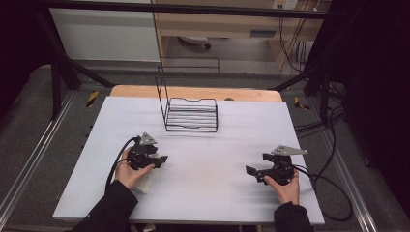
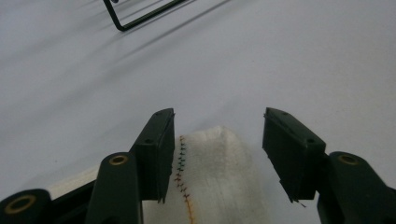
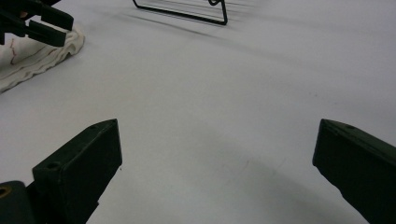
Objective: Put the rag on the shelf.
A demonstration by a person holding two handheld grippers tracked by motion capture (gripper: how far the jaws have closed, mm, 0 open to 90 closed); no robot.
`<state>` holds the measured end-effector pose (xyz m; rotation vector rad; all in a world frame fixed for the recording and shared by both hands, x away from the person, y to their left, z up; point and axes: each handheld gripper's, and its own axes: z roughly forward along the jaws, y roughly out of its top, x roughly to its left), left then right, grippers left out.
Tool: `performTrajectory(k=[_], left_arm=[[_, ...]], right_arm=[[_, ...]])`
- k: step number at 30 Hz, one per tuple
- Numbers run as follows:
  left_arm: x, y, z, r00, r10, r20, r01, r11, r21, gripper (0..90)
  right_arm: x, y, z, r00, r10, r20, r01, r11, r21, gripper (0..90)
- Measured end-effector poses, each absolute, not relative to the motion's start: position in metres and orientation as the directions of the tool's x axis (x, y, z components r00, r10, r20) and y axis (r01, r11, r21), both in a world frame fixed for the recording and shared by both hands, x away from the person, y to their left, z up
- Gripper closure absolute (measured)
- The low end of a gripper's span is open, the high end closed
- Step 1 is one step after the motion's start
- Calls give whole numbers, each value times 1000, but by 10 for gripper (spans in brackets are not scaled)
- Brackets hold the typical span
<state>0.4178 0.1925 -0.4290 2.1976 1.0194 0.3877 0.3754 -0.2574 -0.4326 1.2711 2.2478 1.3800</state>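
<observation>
A folded white cloth (image 1: 147,181) with a line of coloured stitching lies on the white table (image 1: 208,154) at the front left. My left gripper (image 1: 157,162) is low over it, its jaws part way apart. In the left gripper view the cloth (image 2: 210,177) sits between the jaws of the gripper (image 2: 219,116). The left pad is against the cloth's edge and the right pad stands a little off it. My right gripper (image 1: 254,170) rests at the front right, wide open (image 3: 219,126) over bare table. The right gripper view has the cloth (image 3: 32,58) and the left gripper (image 3: 37,21) at its top left.
A black wire rack (image 1: 191,113) with a tall back frame stands at the table's far middle; its base wires (image 2: 140,14) (image 3: 187,9) are seen from both grippers. Cables trail from each gripper off the table's sides. A wooden edge (image 1: 193,92) runs behind the white surface.
</observation>
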Motion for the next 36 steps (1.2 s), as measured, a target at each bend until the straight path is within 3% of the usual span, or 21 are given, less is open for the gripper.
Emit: performTrajectory(k=[19, 25, 32, 36], left_arm=[[422, 186, -437, 633, 774, 12, 585, -488, 648, 653], [422, 183, -437, 632, 772, 59, 574, -519, 633, 774], [424, 187, -436, 633, 773, 32, 580, -501, 642, 817], [424, 193, -434, 630, 775, -35, 592, -451, 668, 826]], right_arm=[[376, -257, -433, -607, 757, 243, 559, 190, 807, 17], [376, -257, -433, -607, 756, 244, 561, 190, 806, 16], [376, -257, -433, -608, 756, 244, 562, 192, 805, 16], [376, -257, -433, -610, 755, 243, 559, 192, 807, 16]])
